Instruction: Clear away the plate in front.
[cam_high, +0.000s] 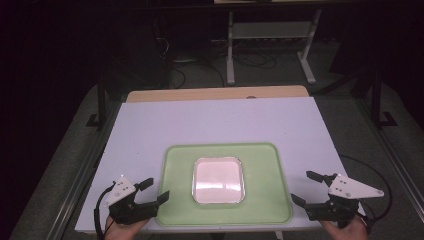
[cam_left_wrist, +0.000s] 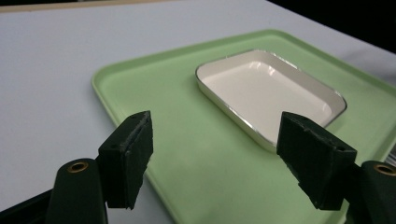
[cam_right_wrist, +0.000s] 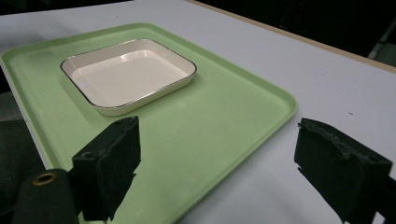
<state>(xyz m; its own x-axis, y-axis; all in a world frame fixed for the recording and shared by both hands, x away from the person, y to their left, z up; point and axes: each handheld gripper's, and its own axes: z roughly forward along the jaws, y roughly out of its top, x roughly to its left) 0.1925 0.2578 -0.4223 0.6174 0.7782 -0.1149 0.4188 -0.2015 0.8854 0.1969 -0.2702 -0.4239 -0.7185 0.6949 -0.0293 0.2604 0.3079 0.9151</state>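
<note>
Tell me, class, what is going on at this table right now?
A person holds a two-jaw gripper in each hand at the near edge of a white table. The left gripper and the right gripper are both open and hold nothing. Between them lies a green tray, and a shallow white square dish sits in its middle. Each gripper is at one short side of the tray, jaws pointed toward it. Nothing has been gripped.

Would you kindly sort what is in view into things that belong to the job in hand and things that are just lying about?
Part of the job:
- green tray
- white dish on the tray
- left gripper, open, at the tray's left edge
- right gripper, open, at its right edge

Just about:
- white board under the tray
- wooden tabletop behind it
- metal stand on the floor beyond
</note>
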